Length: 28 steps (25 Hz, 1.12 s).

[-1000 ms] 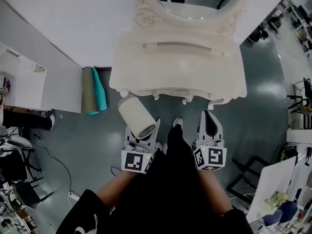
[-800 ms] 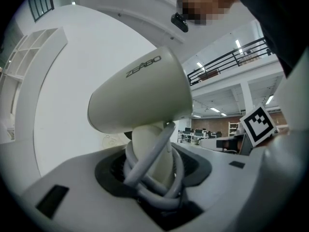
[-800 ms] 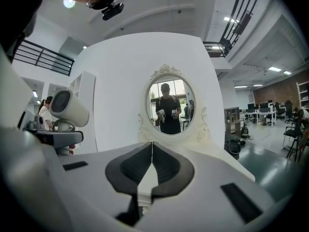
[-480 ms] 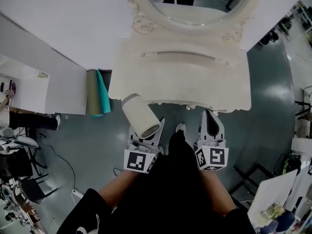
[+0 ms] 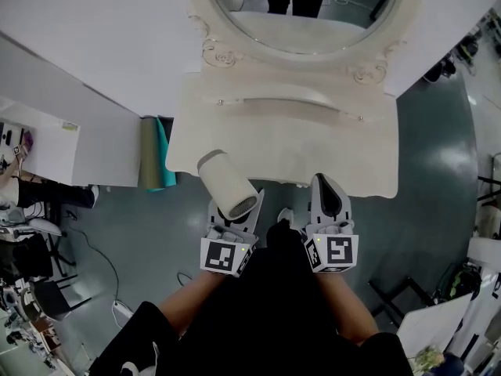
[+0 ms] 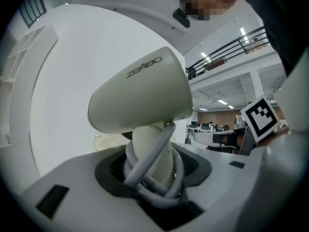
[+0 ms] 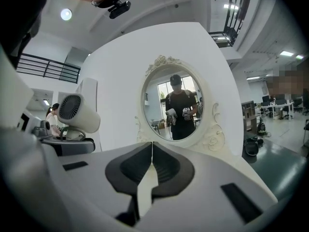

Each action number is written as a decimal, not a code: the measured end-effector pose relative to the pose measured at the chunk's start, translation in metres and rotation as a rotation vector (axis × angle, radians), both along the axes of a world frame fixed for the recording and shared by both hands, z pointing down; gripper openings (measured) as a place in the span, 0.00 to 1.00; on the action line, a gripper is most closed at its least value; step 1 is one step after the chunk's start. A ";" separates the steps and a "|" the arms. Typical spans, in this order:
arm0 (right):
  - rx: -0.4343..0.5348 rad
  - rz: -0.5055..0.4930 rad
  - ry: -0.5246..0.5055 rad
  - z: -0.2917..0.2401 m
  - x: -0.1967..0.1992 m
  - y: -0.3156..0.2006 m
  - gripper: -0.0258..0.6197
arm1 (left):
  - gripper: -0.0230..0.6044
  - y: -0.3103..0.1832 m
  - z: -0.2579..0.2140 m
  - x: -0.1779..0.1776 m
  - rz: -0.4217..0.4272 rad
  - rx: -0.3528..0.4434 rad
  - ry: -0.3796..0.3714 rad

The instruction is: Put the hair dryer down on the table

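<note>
forearms (image 5: 182,308) reach forward out of black clothing (image 5: 274,312) at the bottom of the head view, each ending in a tool with a marker cube (image 5: 224,258) on its back. the left tool (image 5: 233,212) is clenched on the hair dryer (image 5: 227,185): in the left tool view both jaws press against the cream handle (image 6: 147,149), which has a grey cable (image 6: 161,180) looped round it. the barrel stands above the jaws, tilted, with its open end toward the person. seen from the head, the barrel overlaps the front left corner of the worktop (image 5: 313,151), so the dryer is carried in the tool and not set down. the right tool (image 5: 326,183) sits just beside it to the right, its jaws pressed together at the tips with nothing between them, its tip over the worktop's front edge. the cream worktop is bare. past it an oval mirror (image 5: 301,10) in a carved frame shows a person in black holding both tools. olive and teal rolled mats (image 5: 155,151) stand against the white wall (image 5: 94,45) to the left, on the grey floor (image 5: 430,171).
</note>
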State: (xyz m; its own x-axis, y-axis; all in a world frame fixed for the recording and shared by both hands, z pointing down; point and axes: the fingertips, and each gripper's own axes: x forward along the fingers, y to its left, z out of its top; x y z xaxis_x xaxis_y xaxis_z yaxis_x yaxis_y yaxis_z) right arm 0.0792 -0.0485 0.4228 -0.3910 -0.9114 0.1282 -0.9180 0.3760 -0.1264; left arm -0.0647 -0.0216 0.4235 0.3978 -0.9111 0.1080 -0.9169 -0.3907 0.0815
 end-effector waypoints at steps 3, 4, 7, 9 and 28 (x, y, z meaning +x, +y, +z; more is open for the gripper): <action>-0.003 -0.033 -0.005 0.004 0.004 -0.010 0.07 | 0.37 -0.011 0.000 0.010 -0.003 0.002 -0.013; -0.007 -0.041 -0.008 0.006 0.005 -0.012 0.07 | 0.37 -0.014 0.000 0.013 -0.004 0.002 -0.016; -0.017 -0.063 -0.022 0.009 0.008 -0.017 0.07 | 0.37 -0.022 0.002 0.021 -0.013 -0.007 -0.023; -0.019 -0.083 -0.029 0.011 0.010 -0.020 0.07 | 0.37 -0.025 0.005 0.026 -0.022 -0.017 -0.025; -0.037 -0.107 -0.034 0.021 0.008 -0.044 0.07 | 0.37 -0.058 0.044 0.043 0.006 -0.095 -0.067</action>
State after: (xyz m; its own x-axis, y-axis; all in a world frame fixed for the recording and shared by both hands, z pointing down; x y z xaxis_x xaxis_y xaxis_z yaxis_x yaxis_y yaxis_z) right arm 0.0872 -0.0925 0.4442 -0.4907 -0.8590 0.1459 -0.8676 0.4664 -0.1725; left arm -0.0220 -0.0794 0.4674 0.3926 -0.8929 0.2205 -0.9190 -0.3901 0.0569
